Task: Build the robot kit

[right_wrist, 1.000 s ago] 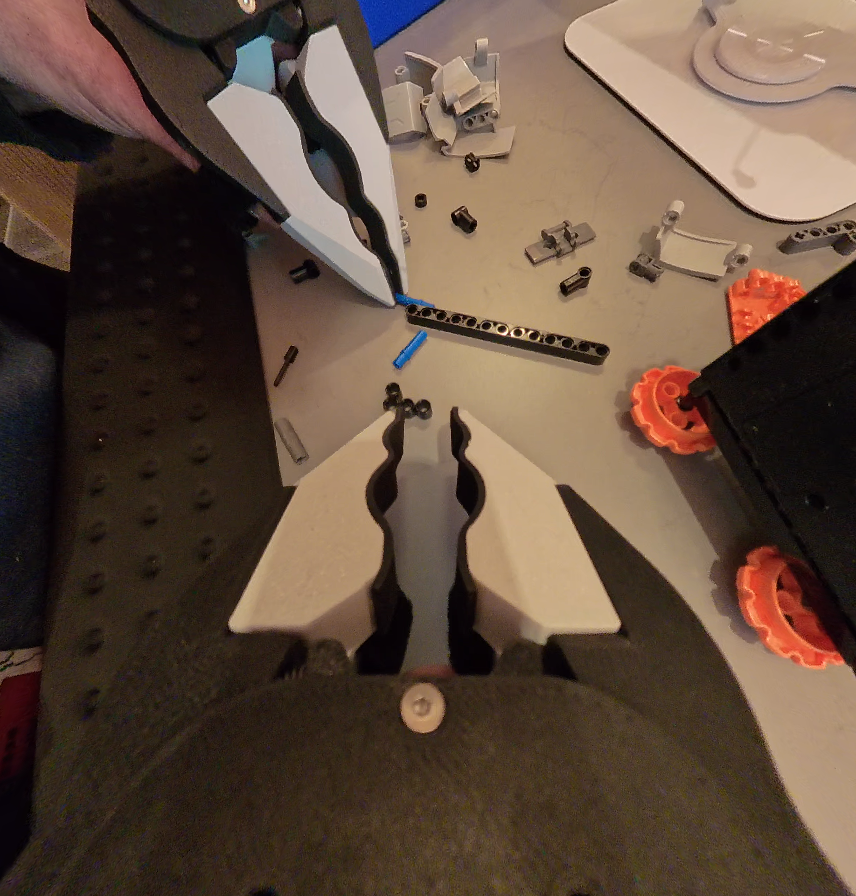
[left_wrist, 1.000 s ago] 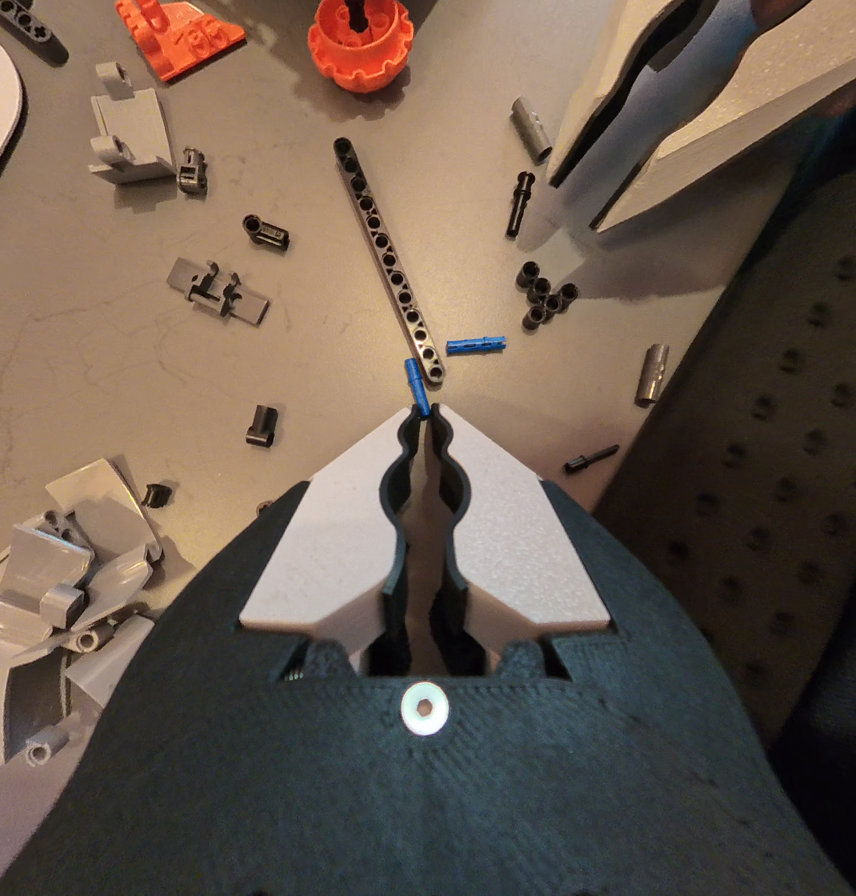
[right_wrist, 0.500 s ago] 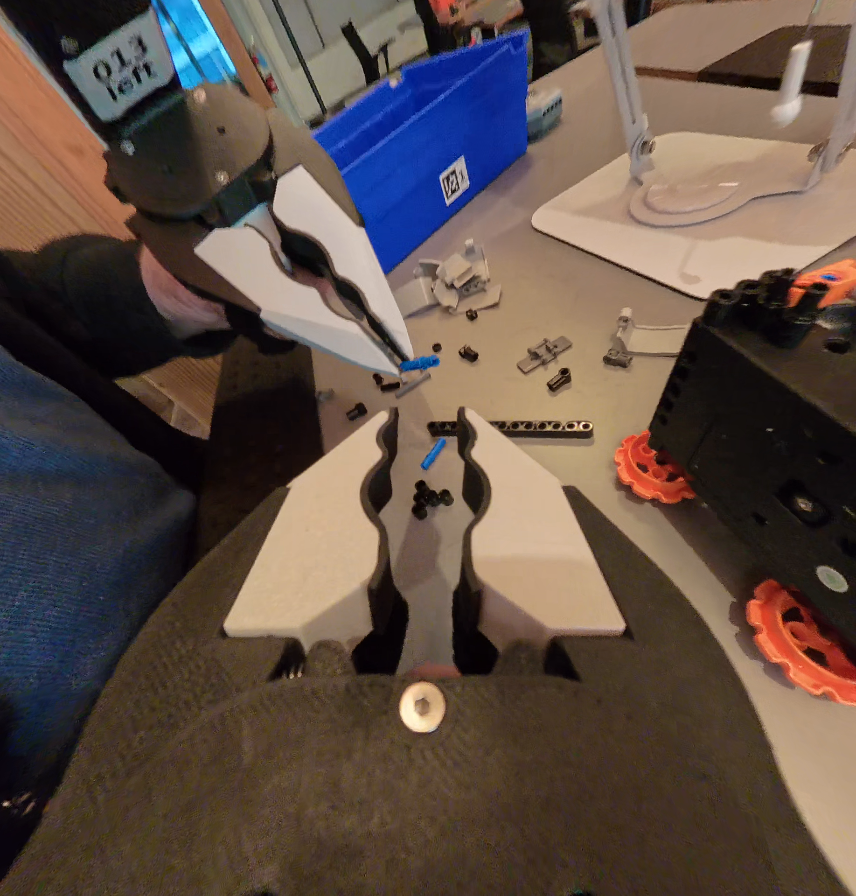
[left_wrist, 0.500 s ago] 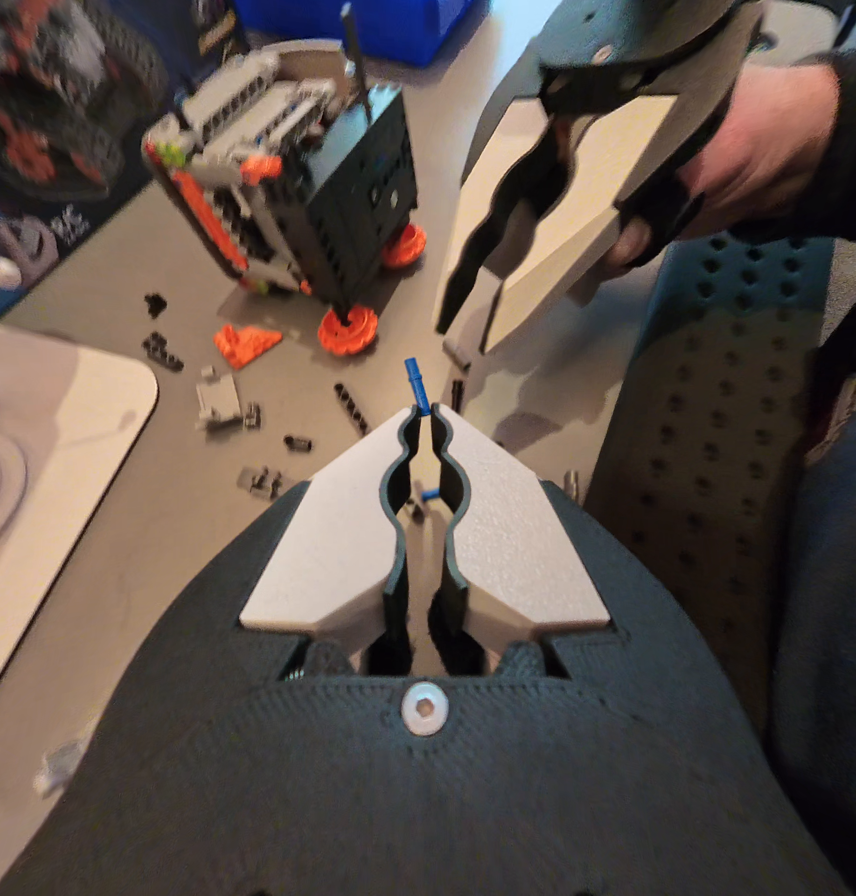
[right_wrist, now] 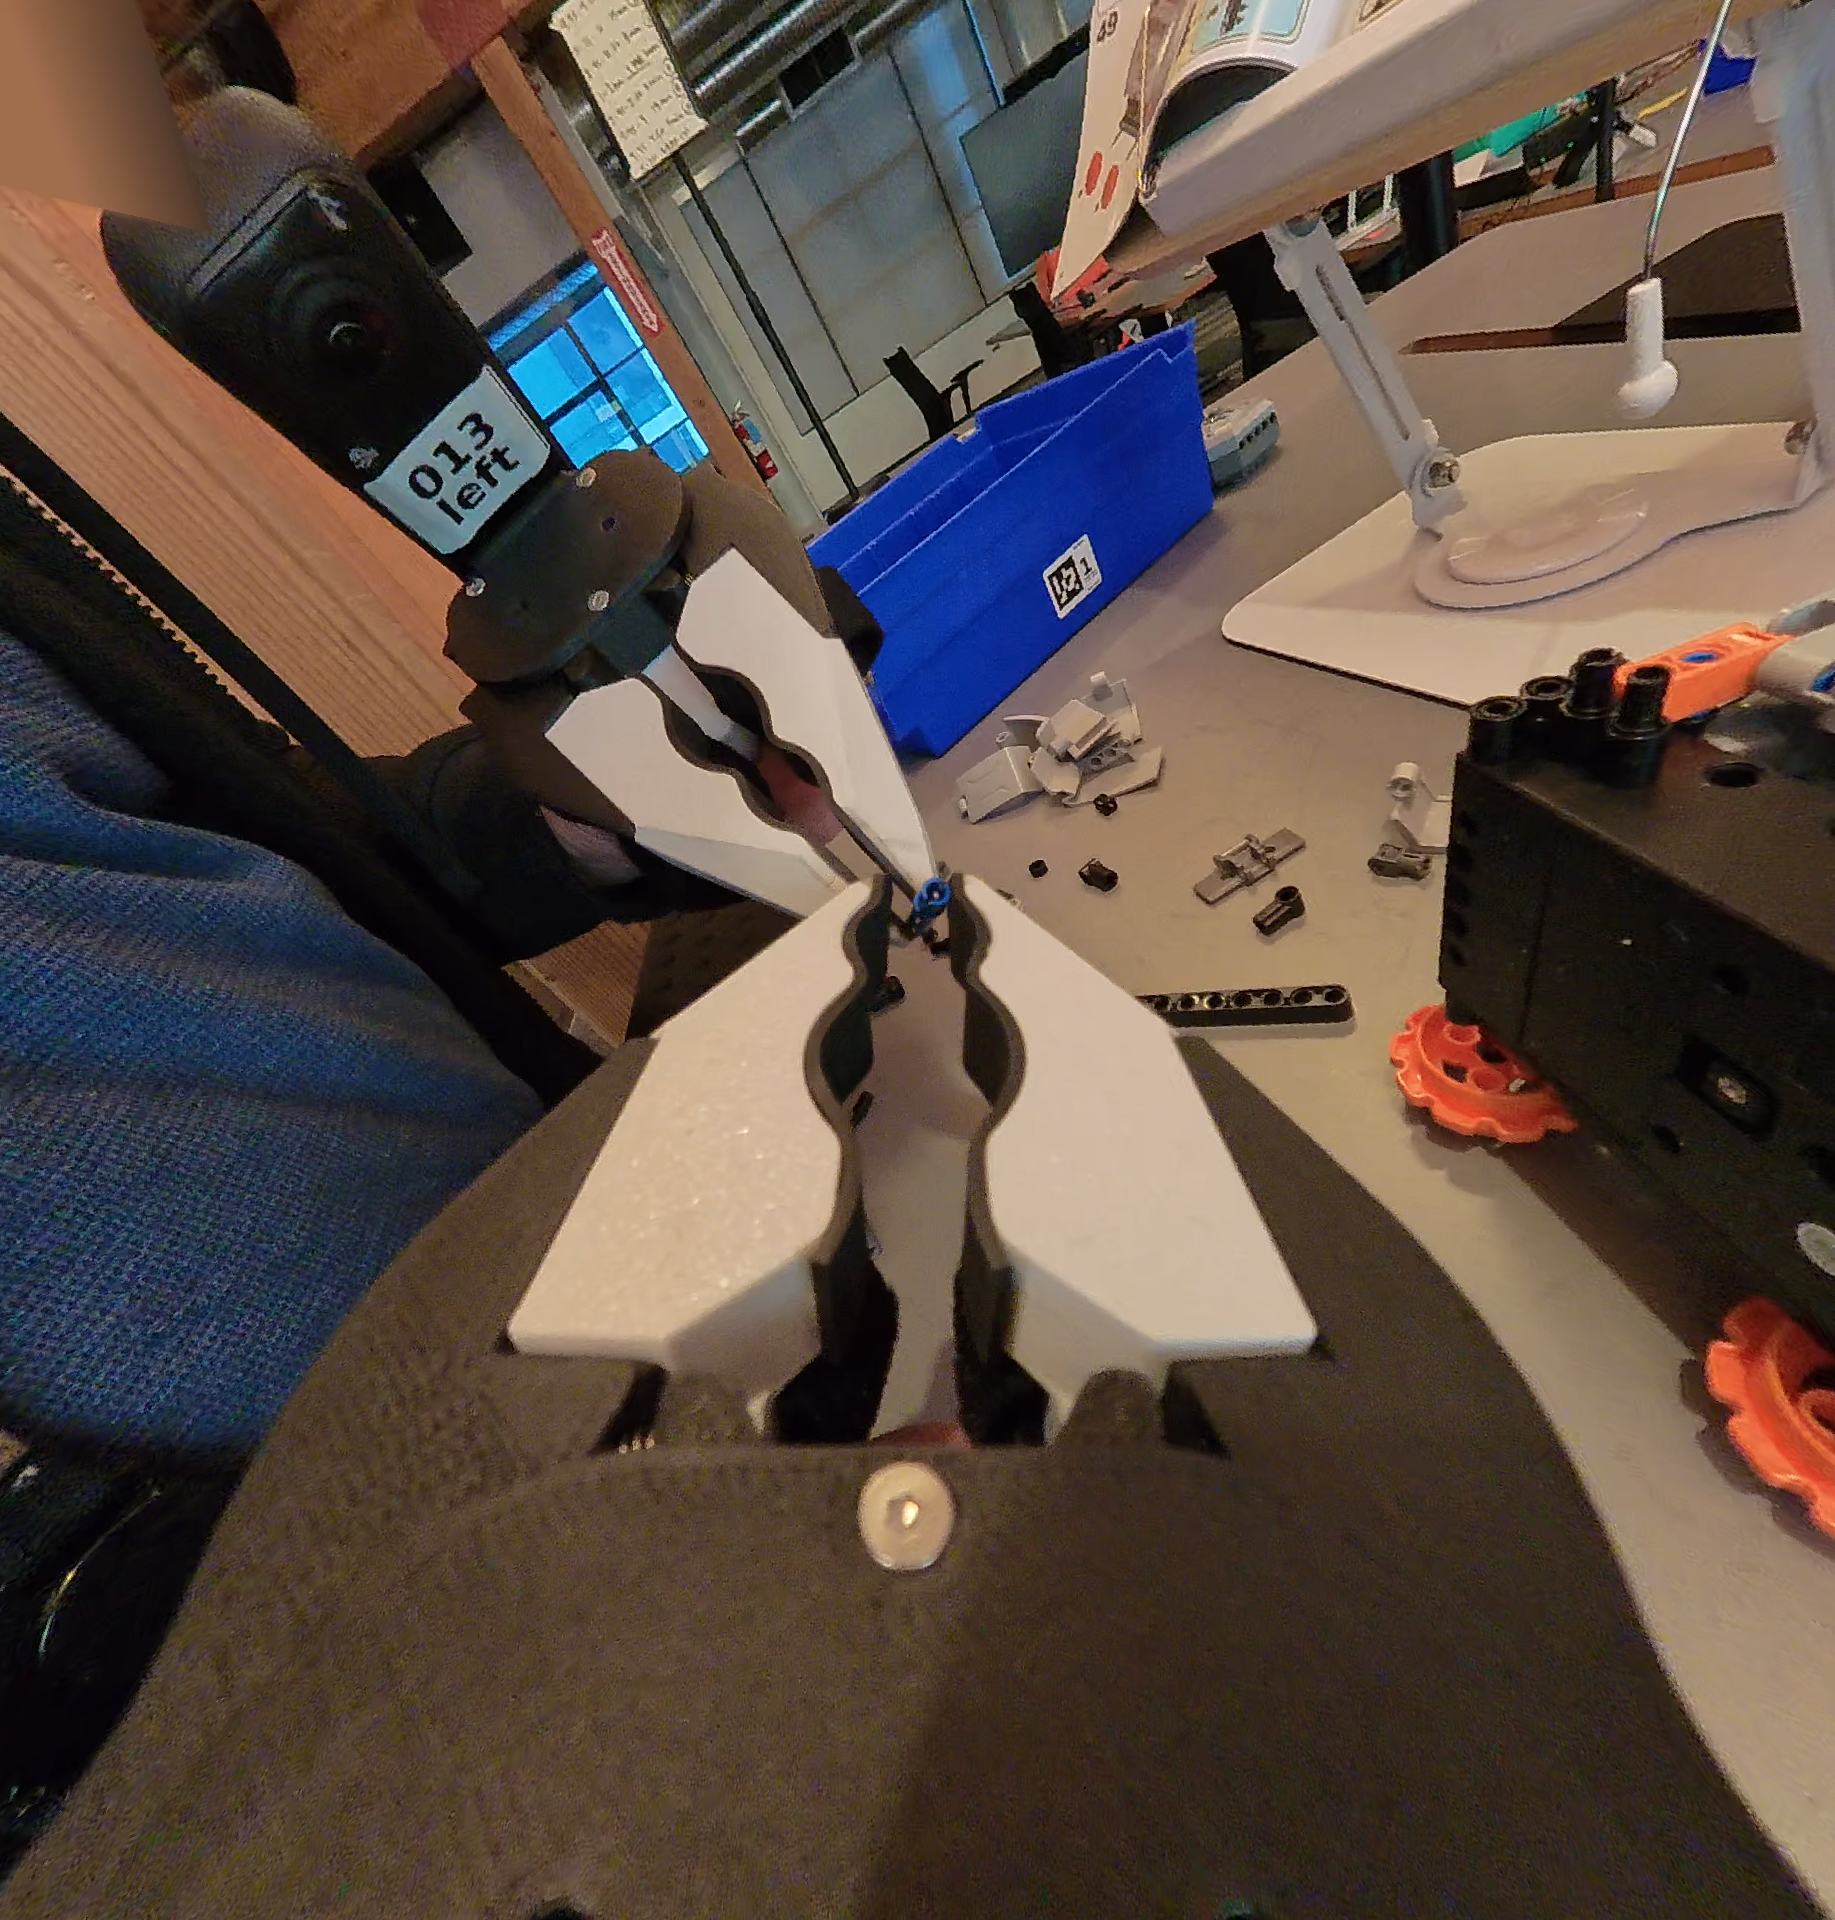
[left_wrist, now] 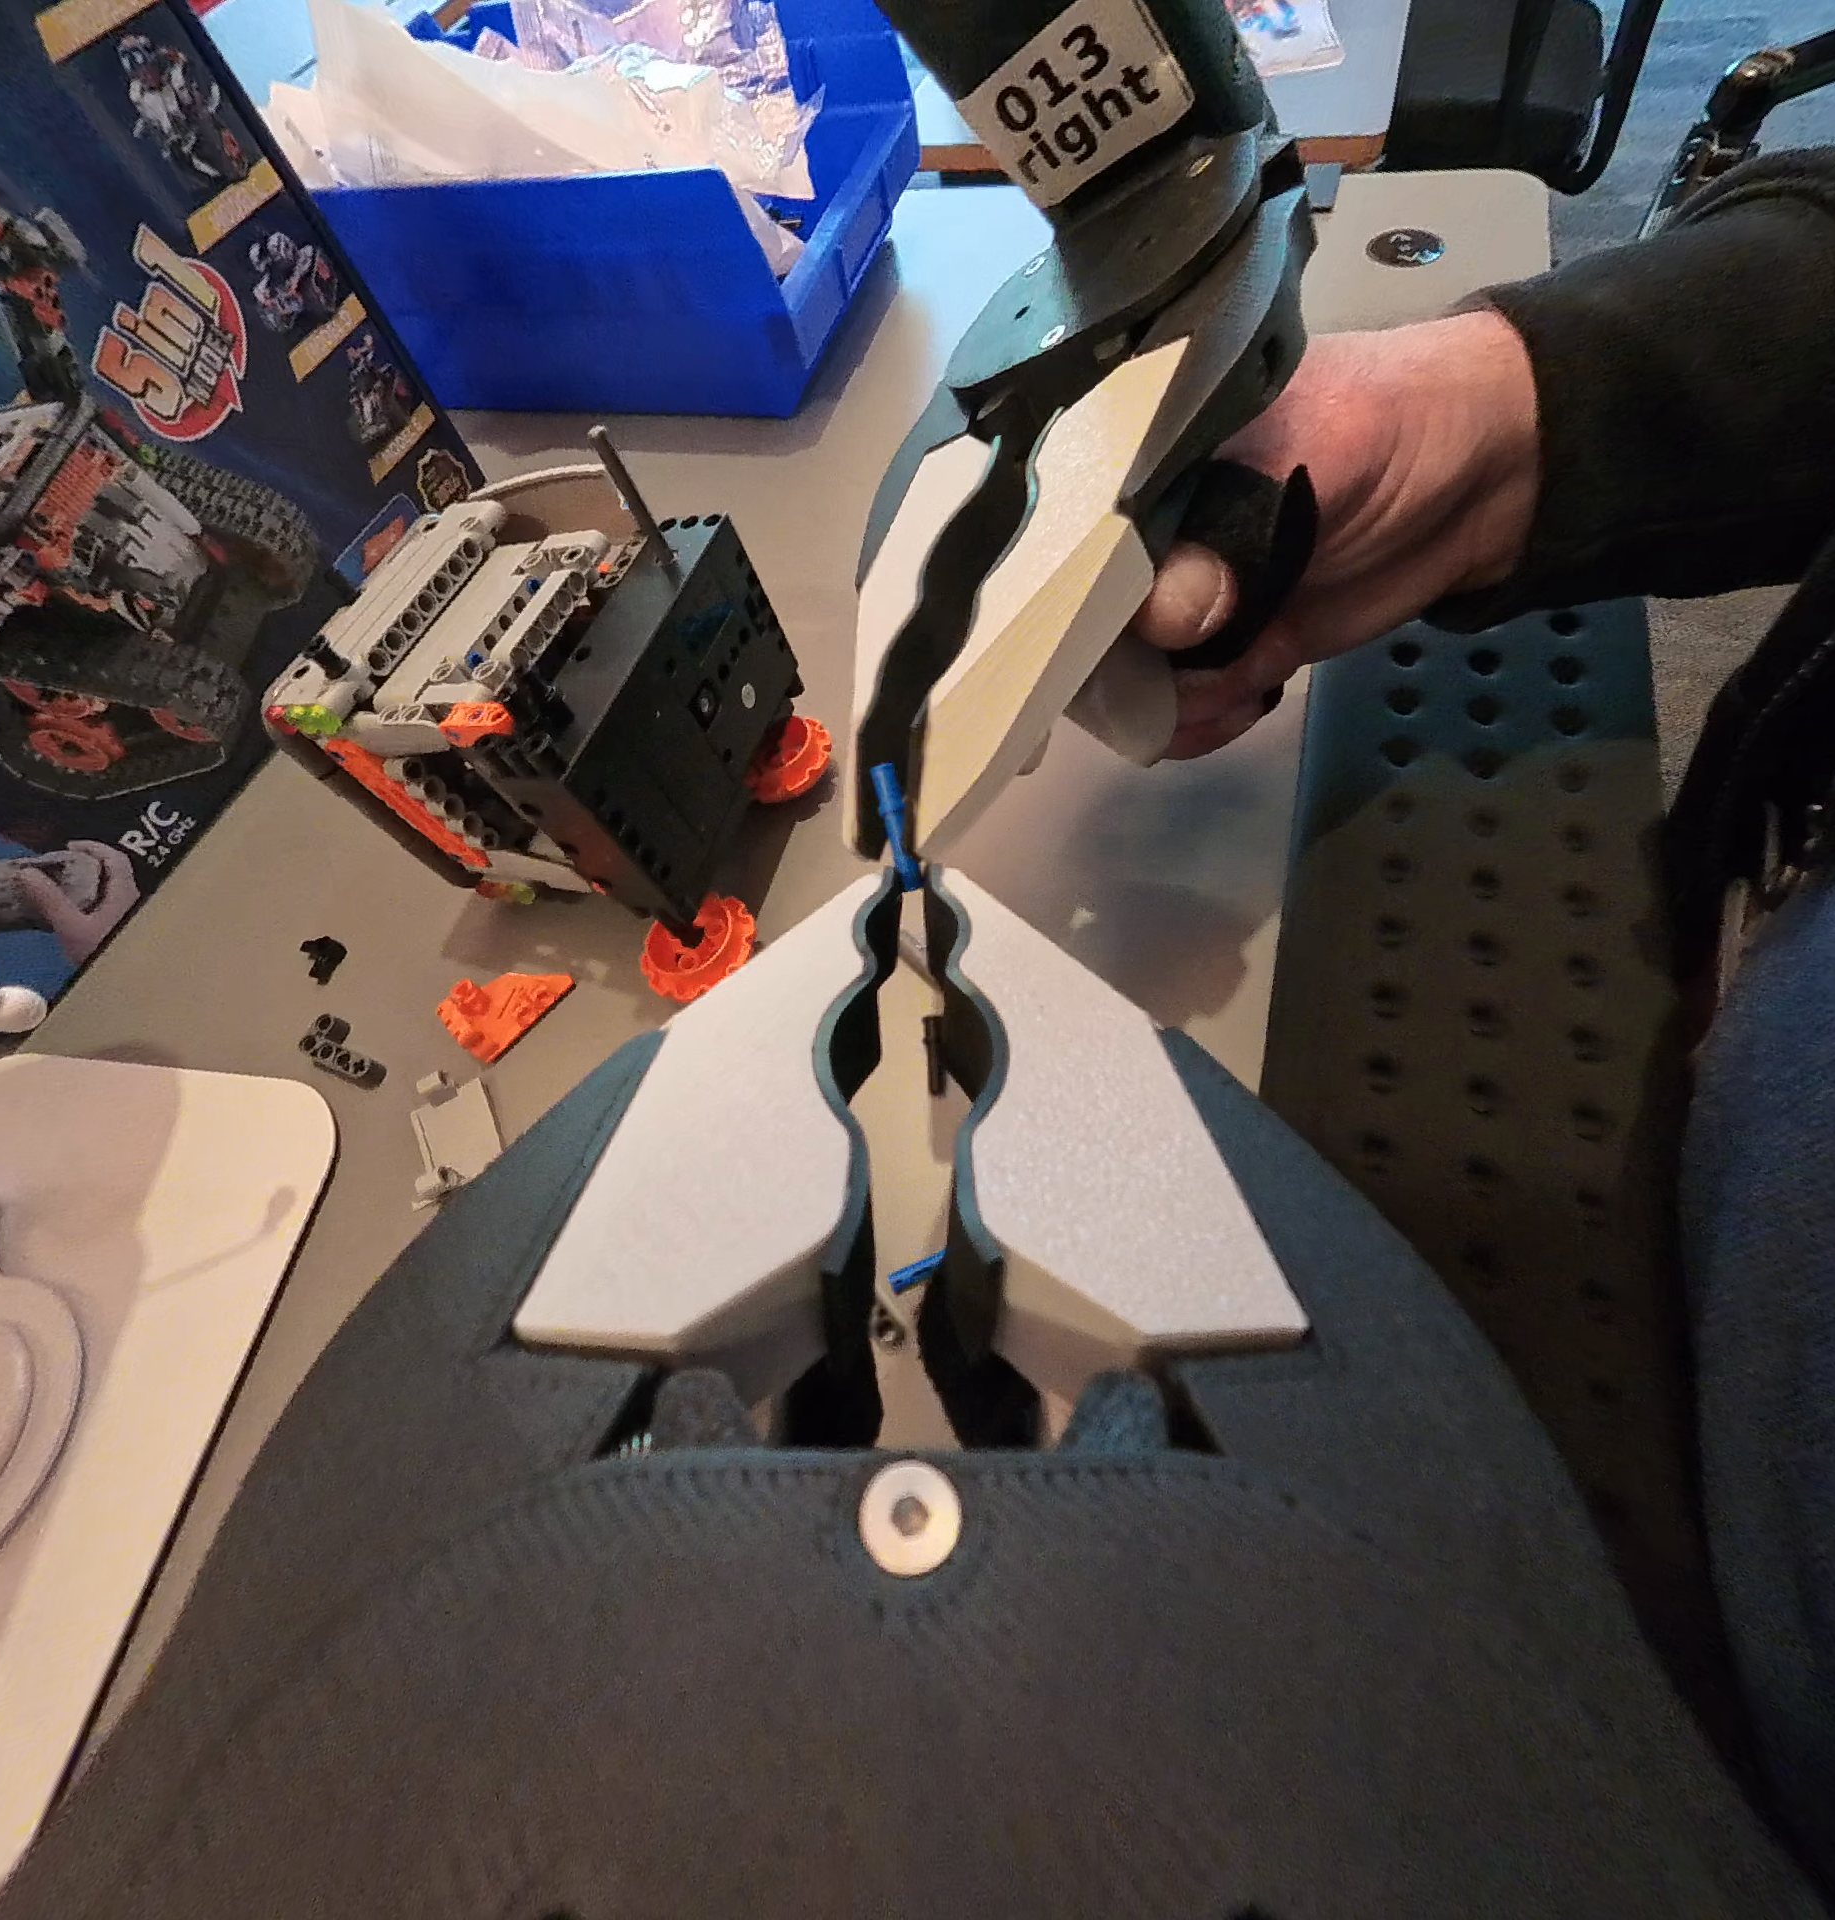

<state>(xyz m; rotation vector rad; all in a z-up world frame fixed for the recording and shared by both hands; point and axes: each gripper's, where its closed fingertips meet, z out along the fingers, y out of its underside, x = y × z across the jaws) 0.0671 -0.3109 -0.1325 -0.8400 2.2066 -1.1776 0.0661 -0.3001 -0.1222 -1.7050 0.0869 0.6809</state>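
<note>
My left gripper [left_wrist: 905, 883] is shut on a small blue pin [left_wrist: 892, 821] and holds it upright above the grey table [left_wrist: 1152, 862]. My right gripper [left_wrist: 889, 836] comes down from above, its jaws a narrow gap apart around the pin's upper end. I cannot tell whether they touch it. In the right wrist view, my right gripper [right_wrist: 918, 896] has the blue pin [right_wrist: 932, 891] end-on between its tips, with the left gripper [right_wrist: 908, 878] meeting it from the upper left. A hand [left_wrist: 1360, 520] holds the right gripper.
A black, grey and orange brick vehicle [left_wrist: 580, 707] with orange wheels [left_wrist: 697, 940] stands left of the grippers. Loose parts lie about: a long black beam [right_wrist: 1245, 1006], a second blue pin [left_wrist: 915, 1270], grey pieces [right_wrist: 1058, 758]. A blue bin [left_wrist: 601, 281], a kit box [left_wrist: 113, 416] and a white stand base [right_wrist: 1515, 561] stand farther back. Both grippers' tips are close together, under 4 cm apart.
My left gripper lifted the blue pin off the table and tilted up. My right gripper rose, came onto the pin from above and narrowed its jaws.
</note>
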